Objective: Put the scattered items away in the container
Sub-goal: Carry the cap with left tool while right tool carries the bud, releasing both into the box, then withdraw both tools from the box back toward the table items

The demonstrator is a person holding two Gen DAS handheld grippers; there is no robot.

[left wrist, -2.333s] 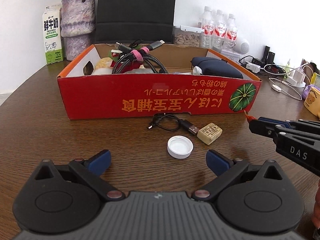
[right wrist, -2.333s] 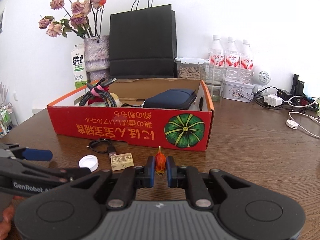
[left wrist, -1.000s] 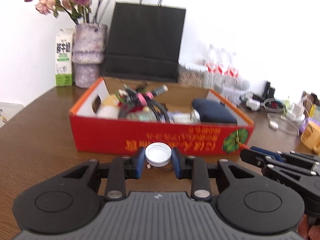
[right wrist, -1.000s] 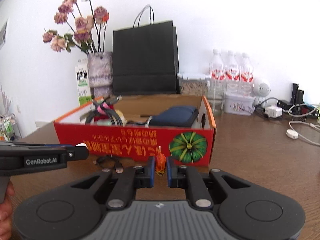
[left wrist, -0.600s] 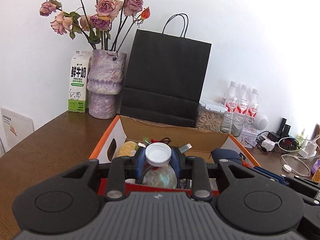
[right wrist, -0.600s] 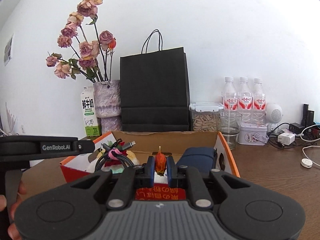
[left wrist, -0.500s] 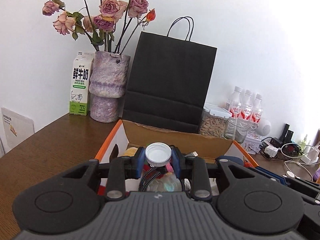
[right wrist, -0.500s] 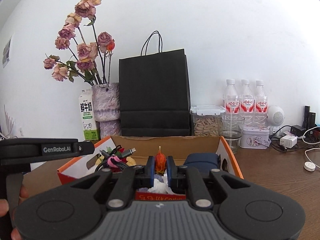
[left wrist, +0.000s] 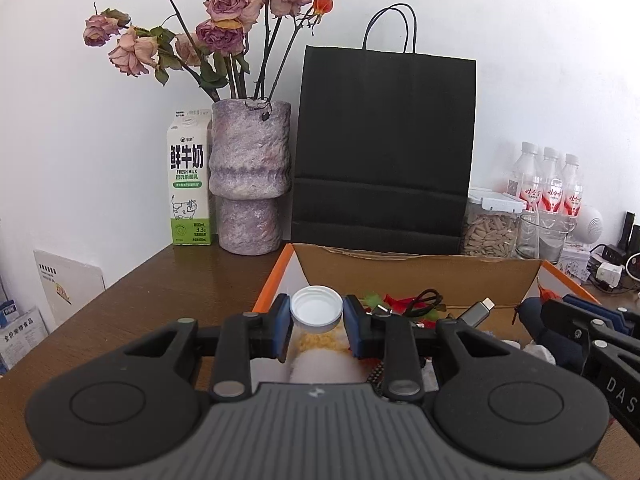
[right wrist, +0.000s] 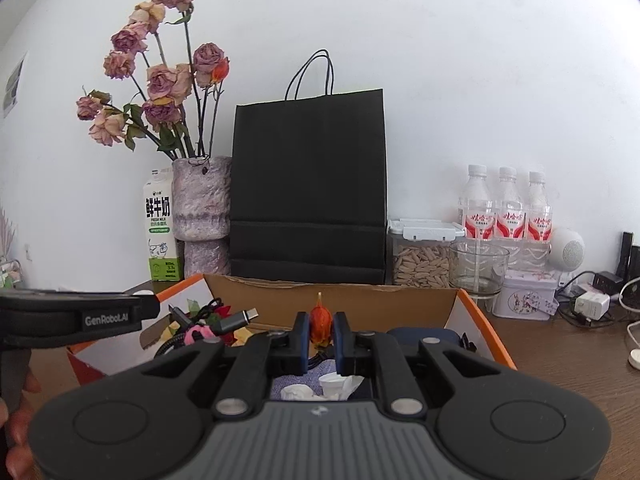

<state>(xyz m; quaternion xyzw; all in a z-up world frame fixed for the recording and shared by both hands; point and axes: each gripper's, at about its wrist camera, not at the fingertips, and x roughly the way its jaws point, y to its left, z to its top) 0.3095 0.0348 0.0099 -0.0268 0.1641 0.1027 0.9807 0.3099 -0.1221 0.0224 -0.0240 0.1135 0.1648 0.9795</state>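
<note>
Pinching a white cap [left wrist: 317, 312], the left gripper [left wrist: 316, 322] hangs over the box [left wrist: 416, 276].

Both cameras ride low behind their grippers, hovering close above the open orange-edged cardboard box [left wrist: 420, 276] and facing the white back wall. The left view sits nearer the box's left end, the right view nearer its middle. Both share the tall black paper bag [left wrist: 384, 148] [right wrist: 308, 184] and the mottled purple stone vase [left wrist: 250, 180] [right wrist: 200, 200].
</note>
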